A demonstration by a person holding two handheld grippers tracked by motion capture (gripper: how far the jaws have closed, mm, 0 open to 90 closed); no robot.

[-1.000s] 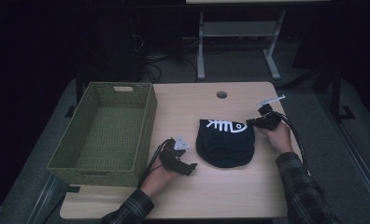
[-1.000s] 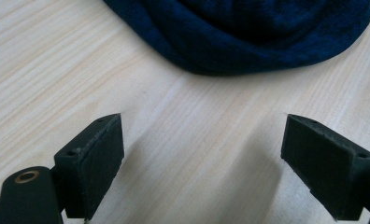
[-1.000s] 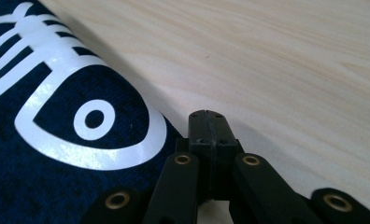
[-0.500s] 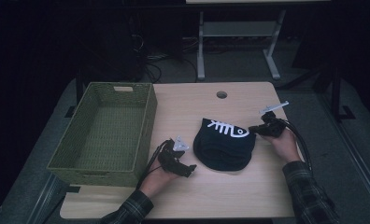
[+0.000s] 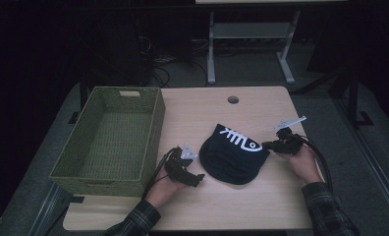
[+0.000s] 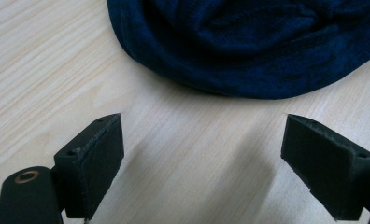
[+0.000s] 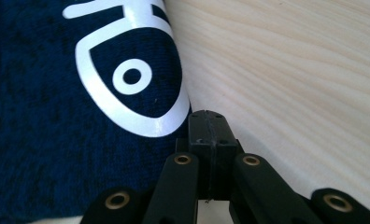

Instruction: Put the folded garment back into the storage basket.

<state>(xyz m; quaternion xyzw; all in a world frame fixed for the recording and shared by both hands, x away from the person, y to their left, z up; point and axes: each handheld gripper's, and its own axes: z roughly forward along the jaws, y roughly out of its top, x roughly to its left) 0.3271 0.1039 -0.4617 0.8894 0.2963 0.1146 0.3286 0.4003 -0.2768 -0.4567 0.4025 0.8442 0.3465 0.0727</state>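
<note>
Softly rumpled navy knit hat, printed fishbone.

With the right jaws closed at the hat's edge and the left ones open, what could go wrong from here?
The right gripper looks shut at the dark hat's very edge; whether it pinches fabric is unclear, so a pull may slip off. The left gripper is open short of the hat, so one-sided lifting could let it sag and catch the basket's rim.
</note>
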